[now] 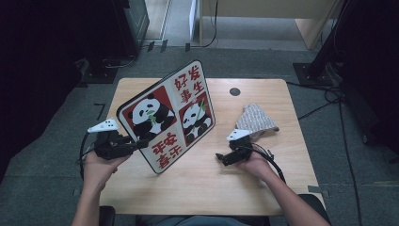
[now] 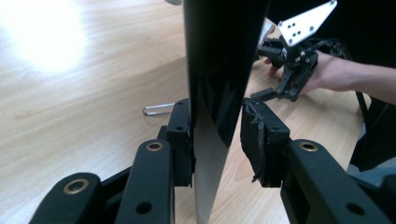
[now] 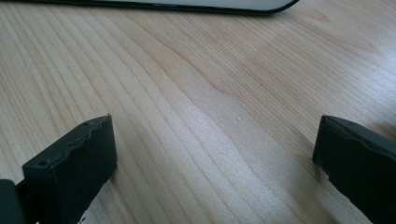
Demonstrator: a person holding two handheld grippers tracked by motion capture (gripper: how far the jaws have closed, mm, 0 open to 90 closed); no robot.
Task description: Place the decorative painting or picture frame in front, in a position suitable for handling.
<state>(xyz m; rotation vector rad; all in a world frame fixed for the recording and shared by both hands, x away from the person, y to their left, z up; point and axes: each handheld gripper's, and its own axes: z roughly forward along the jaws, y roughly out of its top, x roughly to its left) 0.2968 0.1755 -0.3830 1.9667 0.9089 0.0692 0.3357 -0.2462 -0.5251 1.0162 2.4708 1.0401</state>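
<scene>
Panda board (image 1: 167,115) tilted on edge on the bench (image 1: 202,188), left gripper (image 1: 136,143) at its left rim – one pad touching, the other just off, right gripper (image 1: 220,157) resting nearby – jaws wide apart, grey cloth (image 1: 256,120) beyond.

Wooden table (image 1: 197,188), light grain, with a round dark cable hole (image 1: 235,92) near its far edge. Grey patterned cloth (image 1: 255,121), bunched, on the right half. Grey carpet floor (image 1: 56,155) around; black cables (image 1: 329,101) trail at right.
</scene>
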